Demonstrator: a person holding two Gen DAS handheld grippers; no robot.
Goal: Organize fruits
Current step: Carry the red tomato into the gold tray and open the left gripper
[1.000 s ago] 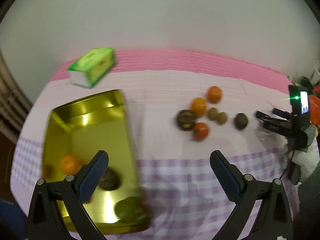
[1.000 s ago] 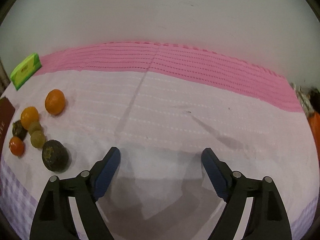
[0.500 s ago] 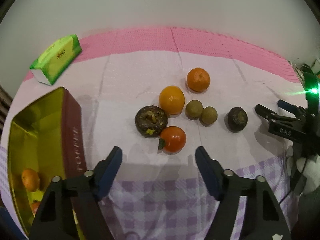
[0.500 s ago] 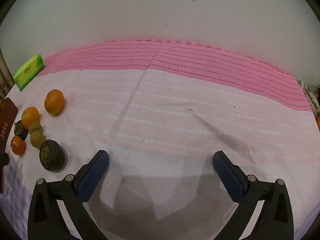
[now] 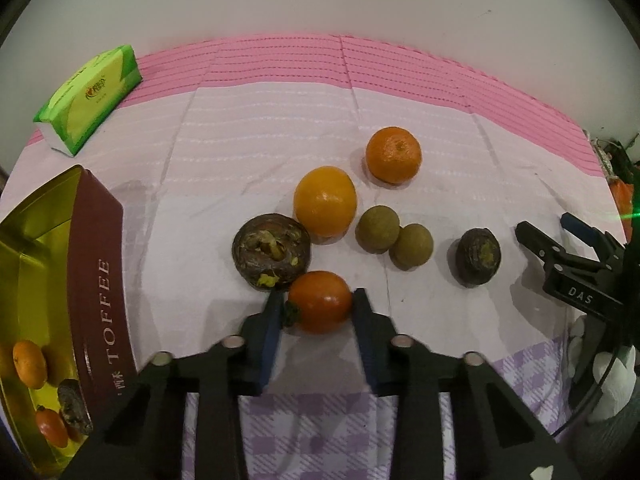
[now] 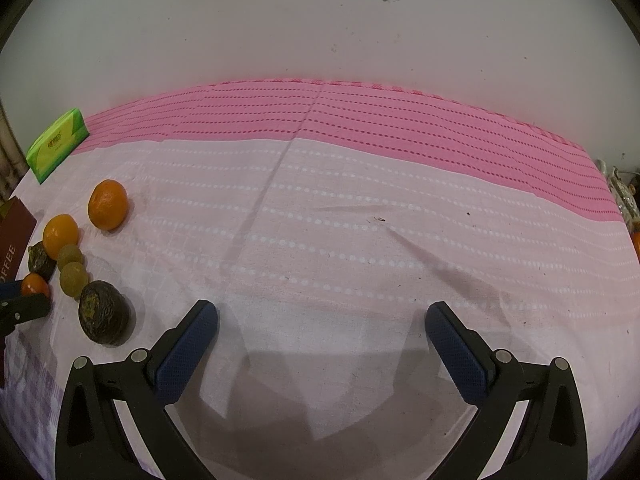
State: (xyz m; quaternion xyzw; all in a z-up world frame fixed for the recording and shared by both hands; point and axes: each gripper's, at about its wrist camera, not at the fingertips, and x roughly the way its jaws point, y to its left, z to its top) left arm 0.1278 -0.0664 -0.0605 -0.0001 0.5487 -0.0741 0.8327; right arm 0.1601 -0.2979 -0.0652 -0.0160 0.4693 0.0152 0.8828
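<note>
Free: bare cloth [image 6: 340, 240] right of fruit, wide open | Blocked: fruit cluster [image 5: 376, 224] mid-table, pieces touching | Left edge: tin [image 5: 98, 280] wall | Far left: green box [image 5: 90, 96] | Right: other gripper [image 5: 560, 248] beside dark fruit [image 5: 478, 256]

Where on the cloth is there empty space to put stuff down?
Bare cloth lies under the right gripper, right of the dark fruit. It is crowded where the left gripper pinches the red fruit beside the toffee tin.
</note>
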